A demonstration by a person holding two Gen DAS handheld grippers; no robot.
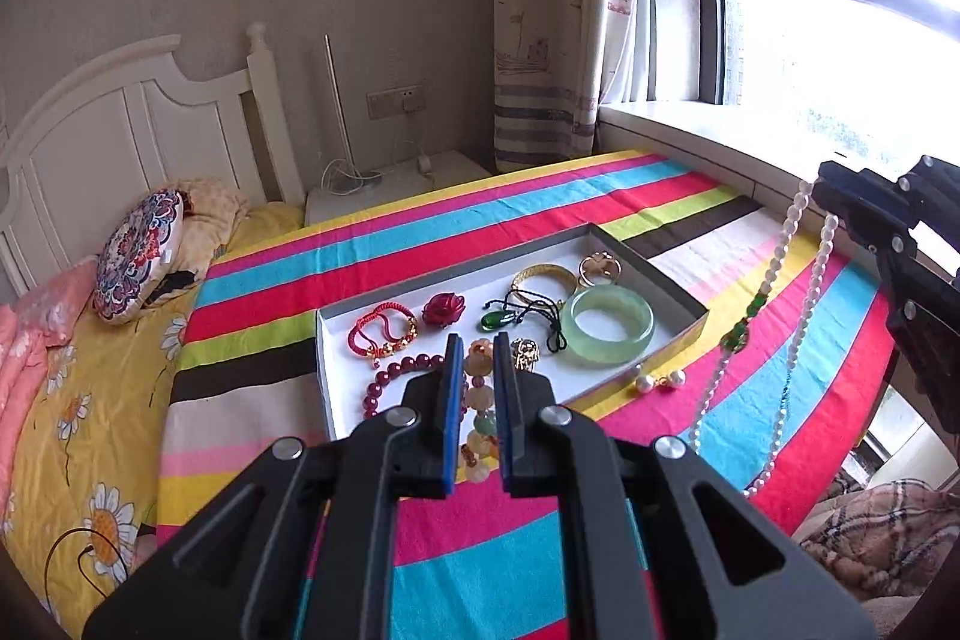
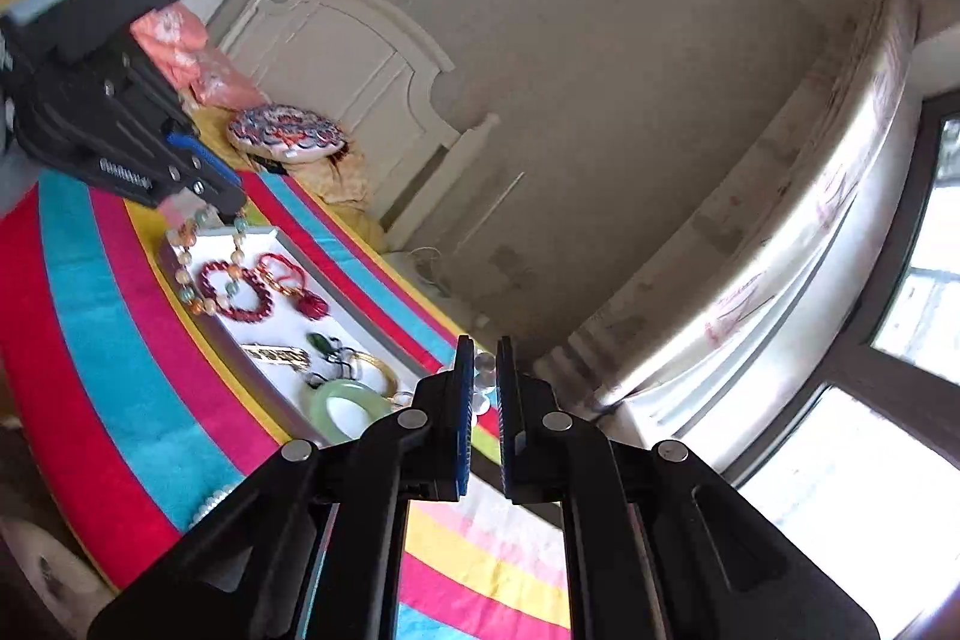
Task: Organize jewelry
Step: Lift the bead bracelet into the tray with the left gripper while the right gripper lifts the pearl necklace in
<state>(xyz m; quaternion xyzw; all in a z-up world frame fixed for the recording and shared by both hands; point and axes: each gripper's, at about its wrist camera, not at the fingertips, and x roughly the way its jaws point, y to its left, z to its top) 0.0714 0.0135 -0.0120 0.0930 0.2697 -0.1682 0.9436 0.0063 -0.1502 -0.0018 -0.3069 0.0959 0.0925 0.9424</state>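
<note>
A white tray [image 1: 648,268] with grey walls lies on the striped cloth. It holds a jade bangle [image 1: 600,349], red cord bracelets [image 1: 384,331], a dark red bead bracelet [image 1: 396,376], a gold bangle [image 1: 543,277] and a green pendant [image 1: 493,321]. My left gripper [image 1: 478,340] is shut on a string of orange and green beads [image 1: 480,400], which hangs over the tray's near end. My right gripper [image 1: 819,184] is shut on a white pearl necklace [image 1: 804,292], which dangles to the tray's right. In the right wrist view, my right gripper [image 2: 482,343] pinches pale beads, and my left gripper [image 2: 231,208] lifts the bead string [image 2: 187,292] over the tray [image 2: 360,322].
Two pearl earrings [image 1: 660,381] lie on the cloth just outside the tray. The striped cloth [image 1: 480,550] covers the surface. To the left are a bed with a yellow floral sheet [image 1: 78,430], a round patterned cushion [image 1: 138,256] and a white headboard [image 1: 120,118]. A window [image 1: 810,40] is on the right.
</note>
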